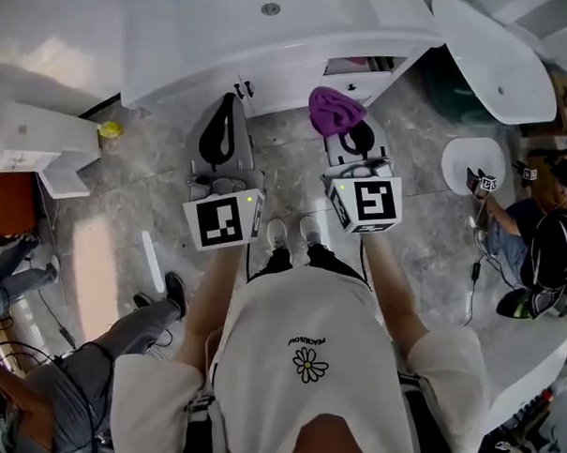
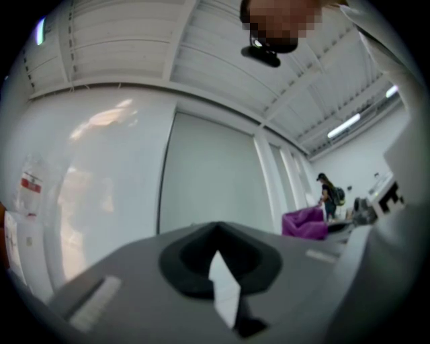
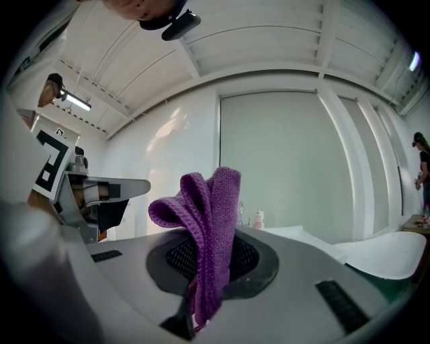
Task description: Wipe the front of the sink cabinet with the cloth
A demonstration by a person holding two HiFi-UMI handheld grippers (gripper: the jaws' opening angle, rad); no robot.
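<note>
Step in hand, by my read: cloth is picked up and carried, wipe itself not yet begun. R claw (image 1: 342,130) is clenched on the purple cloth (image 3: 208,222), which is pinched at its lower end and stands up folded above the jaws. From the head view it hangs in front of the white sink cabinet (image 1: 273,42), near the door face but apart from it. L claw (image 2: 225,295) is clenched w/ nothing in it, held just beside the R one and aimed at the same front. Both gripper views look up at wall and ceiling, so the claws are tipped up. Next move prob. calls for dropping the R claw's nose, pressing the bunched cloth flat to the panel, then sweeping across. In the way: small dark handles (image 1: 243,86) on the doors, which could snag the knit, and a dark gap (image 1: 370,63) at the cabinet's R side, maybe a door ajar, can't tell. Around: a white basin (image 1: 502,52) on the floor to the R, a crouching person (image 1: 546,223) well apart, and another person's legs (image 1: 119,345) at L.
</note>
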